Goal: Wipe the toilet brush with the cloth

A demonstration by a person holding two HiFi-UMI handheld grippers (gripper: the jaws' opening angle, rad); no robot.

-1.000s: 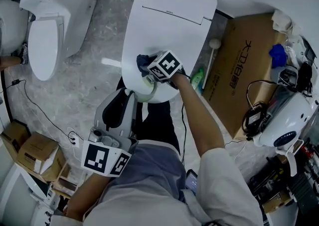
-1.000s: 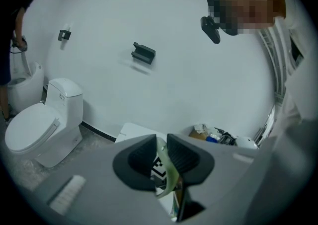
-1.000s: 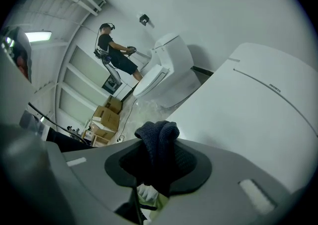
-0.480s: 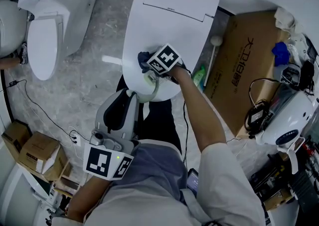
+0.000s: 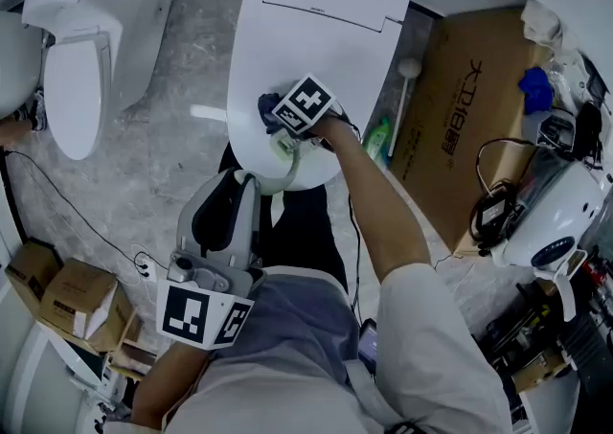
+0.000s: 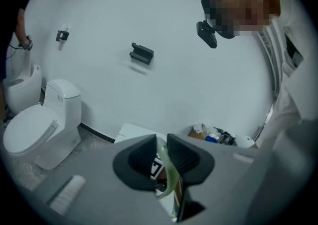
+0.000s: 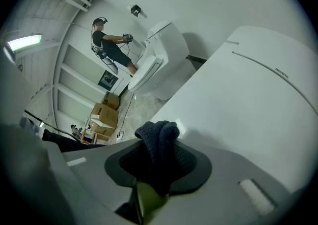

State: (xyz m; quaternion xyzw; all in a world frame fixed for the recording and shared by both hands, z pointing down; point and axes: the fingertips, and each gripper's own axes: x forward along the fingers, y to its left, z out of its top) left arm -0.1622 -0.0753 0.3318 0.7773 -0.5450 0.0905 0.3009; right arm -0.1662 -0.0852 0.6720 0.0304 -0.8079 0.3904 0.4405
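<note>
A pale green toilet brush [image 5: 288,166] curves up over the front of the closed white toilet lid [image 5: 316,30]. My left gripper [image 5: 251,181] is low in the head view and shut on the brush handle [image 6: 172,179]. My right gripper [image 5: 275,124] is above the lid, shut on a dark blue cloth [image 5: 267,107]. In the right gripper view the cloth [image 7: 159,144] bulges out of the jaws, and the green brush [image 7: 149,200] lies just under it. Where cloth and brush meet is hidden by the right gripper's marker cube.
A second white toilet [image 5: 86,49] stands at the left. A large cardboard box [image 5: 469,125] lies to the right, with a white long-handled tool [image 5: 404,97] and a green bottle [image 5: 381,147] beside the toilet. Small boxes [image 5: 67,293] sit lower left. Another person [image 7: 109,45] stands far off.
My right gripper with the cloth has shifted slightly up and left over the lid. The left gripper keeps its hold on the brush and has barely moved.
</note>
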